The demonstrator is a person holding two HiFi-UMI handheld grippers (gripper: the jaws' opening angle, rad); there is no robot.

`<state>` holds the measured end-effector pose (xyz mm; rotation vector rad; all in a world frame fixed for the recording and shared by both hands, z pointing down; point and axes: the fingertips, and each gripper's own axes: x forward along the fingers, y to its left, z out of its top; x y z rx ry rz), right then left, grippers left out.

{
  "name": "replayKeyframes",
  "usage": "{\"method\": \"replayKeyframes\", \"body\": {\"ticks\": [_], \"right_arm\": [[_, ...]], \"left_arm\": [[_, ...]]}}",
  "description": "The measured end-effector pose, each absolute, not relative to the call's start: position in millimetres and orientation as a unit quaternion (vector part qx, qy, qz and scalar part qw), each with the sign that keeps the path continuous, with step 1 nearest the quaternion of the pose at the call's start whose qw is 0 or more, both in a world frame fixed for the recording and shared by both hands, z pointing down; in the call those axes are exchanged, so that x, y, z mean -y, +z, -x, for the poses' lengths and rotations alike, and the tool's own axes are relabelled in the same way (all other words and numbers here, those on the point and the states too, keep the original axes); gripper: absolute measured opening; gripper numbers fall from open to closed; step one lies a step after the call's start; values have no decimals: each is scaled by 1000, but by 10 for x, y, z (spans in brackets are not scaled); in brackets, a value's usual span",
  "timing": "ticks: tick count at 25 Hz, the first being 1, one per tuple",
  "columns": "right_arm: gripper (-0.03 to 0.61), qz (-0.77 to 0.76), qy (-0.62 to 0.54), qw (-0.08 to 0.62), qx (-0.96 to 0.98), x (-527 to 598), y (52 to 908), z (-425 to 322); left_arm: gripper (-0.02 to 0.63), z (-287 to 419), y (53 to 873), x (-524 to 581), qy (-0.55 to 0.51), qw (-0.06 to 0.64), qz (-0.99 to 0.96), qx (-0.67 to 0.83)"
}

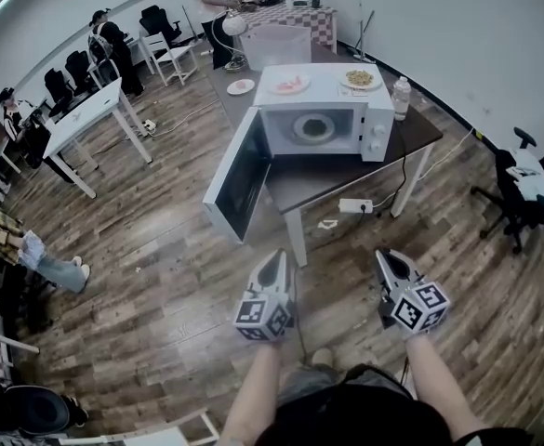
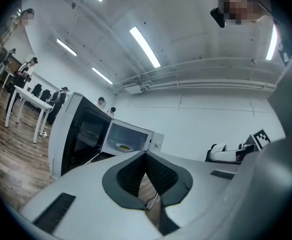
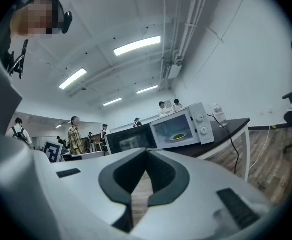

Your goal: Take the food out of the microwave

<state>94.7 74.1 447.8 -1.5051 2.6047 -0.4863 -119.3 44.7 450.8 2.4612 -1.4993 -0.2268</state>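
floor (image 1: 160,277); left claw (image 1: 274,255), right claw (image 1: 389,255) level

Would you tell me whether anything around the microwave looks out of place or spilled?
Nothing looks spilled or damaged. The microwave door stands wide open, a plate of green food inside; oddly, two more plates sit on its top.

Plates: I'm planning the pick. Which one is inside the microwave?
The plate of green food, inside the open microwave. The pink-food plate and yellow-food plate sit on top; a fourth plate lies on the table.
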Motion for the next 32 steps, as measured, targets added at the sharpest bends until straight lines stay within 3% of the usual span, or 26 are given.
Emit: {"method": "replayKeyframes", "body": {"ticks": [21,32], "right_arm": [[5,487,-196,52,-850,553,4708,-922],[11,460,-215,14,-861,1260,5001,-897]], "left_arm": [[12,1162,4563,671,-69,133,-851,503],[12,999,4695,1381,-61,139,-851,503]]}}
